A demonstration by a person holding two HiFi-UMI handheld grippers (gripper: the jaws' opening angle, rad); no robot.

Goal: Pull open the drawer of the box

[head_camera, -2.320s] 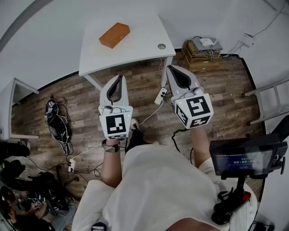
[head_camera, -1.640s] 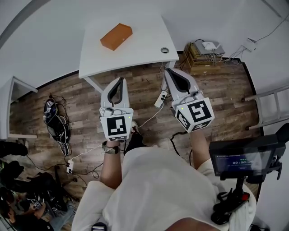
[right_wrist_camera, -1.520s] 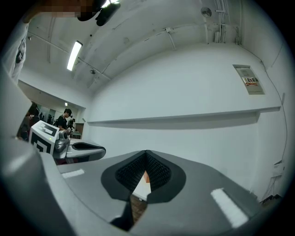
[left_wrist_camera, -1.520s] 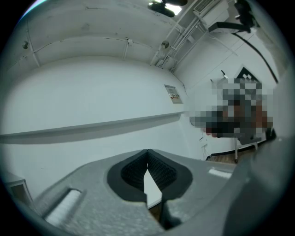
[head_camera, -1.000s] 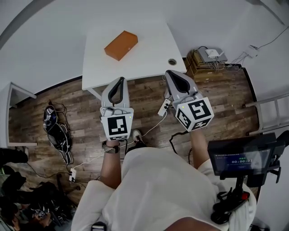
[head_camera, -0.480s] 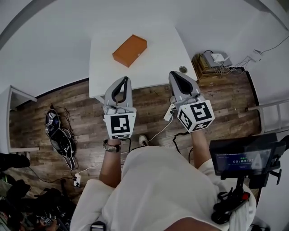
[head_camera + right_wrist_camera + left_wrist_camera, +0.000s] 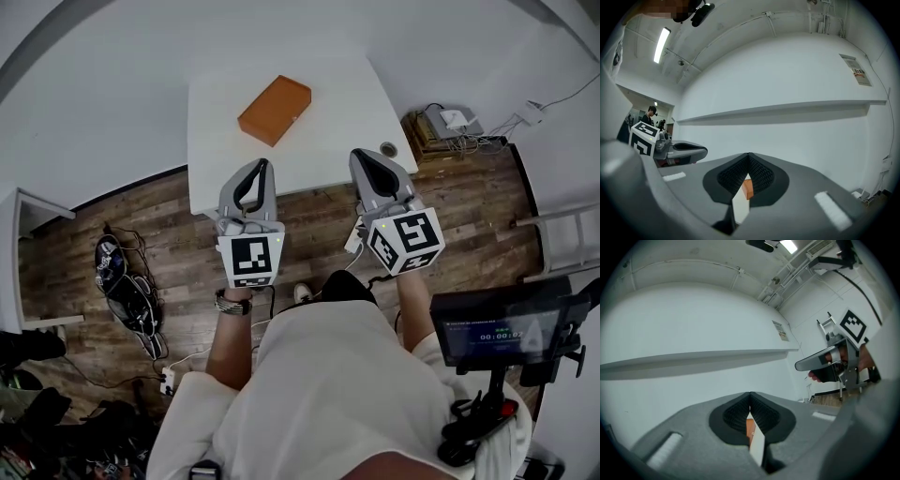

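White desk (image 7: pixel 328 131) on wood floor (image 7: pixel 450 216), orange box (image 7: pixel 274 110) toward its left edge: likely light, stiff, will slide, so brace shell, pinch drawer front; left gripper (image 7: pixel 255 167) and right gripper (image 7: pixel 364 157) fingers (image 7: pixel 693 427) closed together, empty.

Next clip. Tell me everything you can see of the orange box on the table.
The box is a flat, oblong block, plain orange-brown, cardboard-like by its matte look. It lies flat, turned askew to the edges of the white table, around the table's middle. No drawer sticks out, so it looks closed; seams and any pull are too small to tell. Only the table touches it.
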